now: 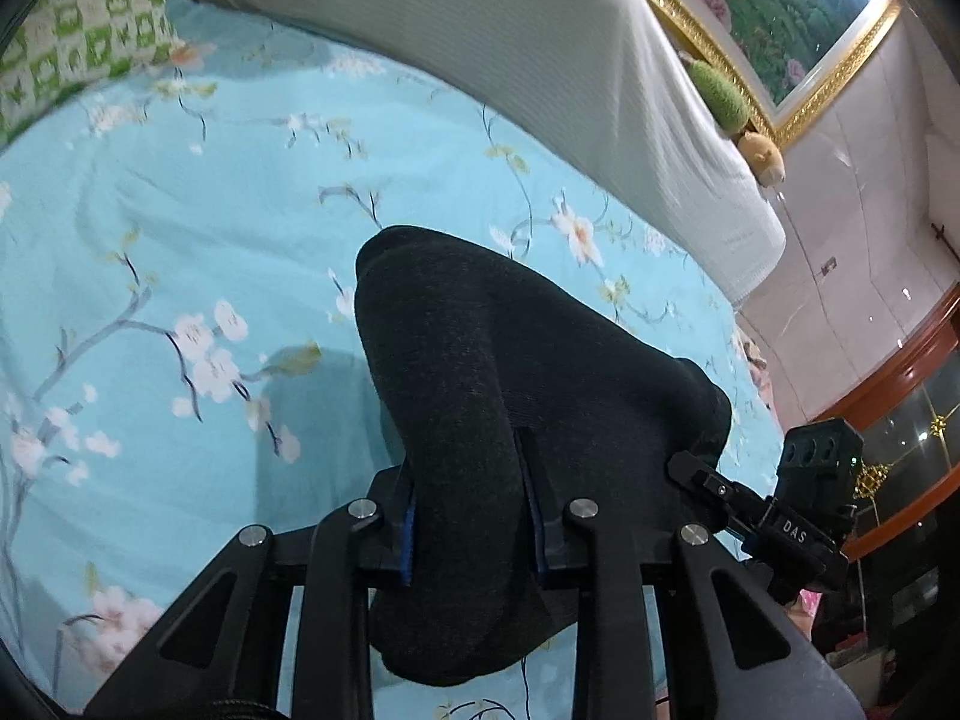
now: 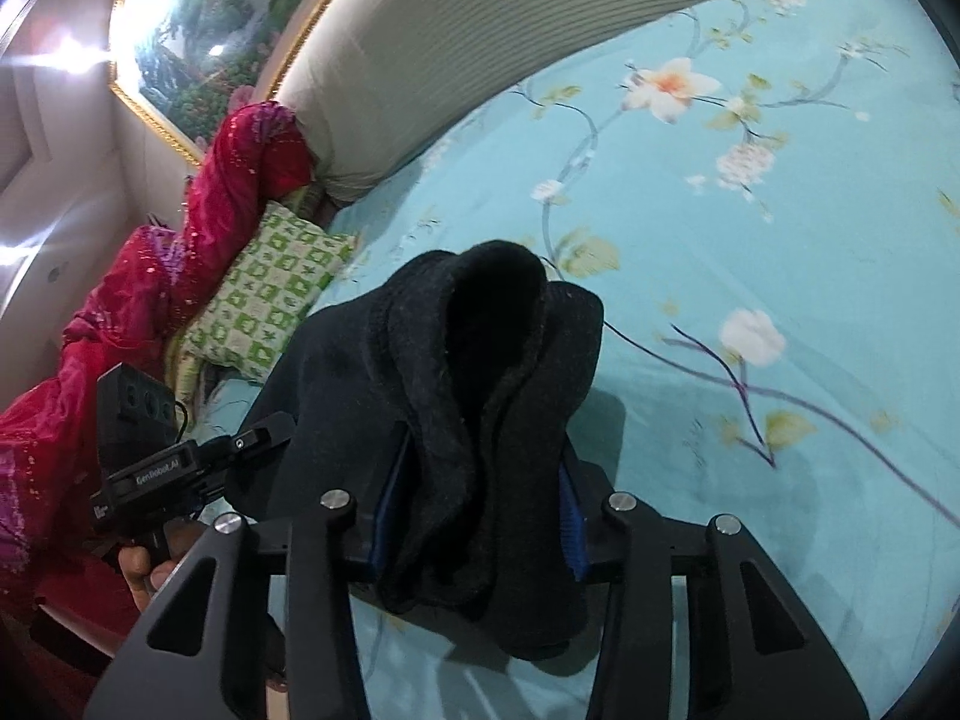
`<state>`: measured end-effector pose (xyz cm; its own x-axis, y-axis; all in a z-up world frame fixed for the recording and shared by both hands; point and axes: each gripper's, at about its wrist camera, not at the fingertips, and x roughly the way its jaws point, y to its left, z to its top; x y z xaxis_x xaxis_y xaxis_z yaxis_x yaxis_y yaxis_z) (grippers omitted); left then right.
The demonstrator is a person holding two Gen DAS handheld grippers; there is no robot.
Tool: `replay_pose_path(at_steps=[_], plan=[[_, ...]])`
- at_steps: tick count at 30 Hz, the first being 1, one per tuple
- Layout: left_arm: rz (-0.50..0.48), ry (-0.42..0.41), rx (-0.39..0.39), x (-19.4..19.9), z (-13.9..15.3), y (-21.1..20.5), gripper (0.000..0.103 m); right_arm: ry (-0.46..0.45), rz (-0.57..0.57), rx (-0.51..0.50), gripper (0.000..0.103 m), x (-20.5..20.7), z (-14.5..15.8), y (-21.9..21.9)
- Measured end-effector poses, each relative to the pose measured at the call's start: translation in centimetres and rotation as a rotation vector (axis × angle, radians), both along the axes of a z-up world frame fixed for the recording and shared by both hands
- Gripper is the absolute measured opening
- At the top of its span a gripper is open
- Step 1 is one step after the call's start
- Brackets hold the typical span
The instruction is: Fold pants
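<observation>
1. The pants (image 1: 480, 396) are dark, thick and soft, a knit or fleece by the look of them; they bunch and droop wherever they are not held, so they will sag rather than keep a crease.
2. They hang lifted off the bed, gathered between both pairs of tongs.
3. The left tongs (image 1: 471, 516) are narrowed onto a fat fold of cloth; the right tongs (image 2: 477, 510) pinch another thick wad, likely the waistband or a cuff, though I can't say which from here.
4. Best hold, I'd judge, is at an edge or hem, not mid-bundle, so the cloth can spread flat.
5. The bed (image 1: 180, 240) has a pale blue flowered sheet, soft and clear enough to lay them on.
6. A green checked cushion (image 2: 270, 294), a red cloth (image 2: 198, 222) and a framed picture (image 1: 780, 18) sit at the headboard end.
</observation>
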<state>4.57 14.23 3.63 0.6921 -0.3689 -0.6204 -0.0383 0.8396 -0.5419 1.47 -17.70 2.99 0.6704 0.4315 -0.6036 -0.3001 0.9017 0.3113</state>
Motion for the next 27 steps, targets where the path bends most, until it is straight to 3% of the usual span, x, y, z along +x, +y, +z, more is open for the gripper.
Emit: replay_pose_path(at_steps=[10, 17, 27], plan=[[0.081, 0.002, 0.066, 2.3, 1.4, 3.4, 0.026, 0.003, 0.085, -0.029, 0.044, 6.0, 1.3, 3.3], [0.125, 0.046, 0.076, 4.0, -0.2, 5.4, 0.026, 0.020, 0.118, -0.073, 0.044, 8.9, 0.6, 5.5], [0.133, 0.071, 0.062, 4.2, -2.1, 5.8, 0.027, 0.055, 0.117, -0.098, 0.045, 10.5, -0.9, 5.1]])
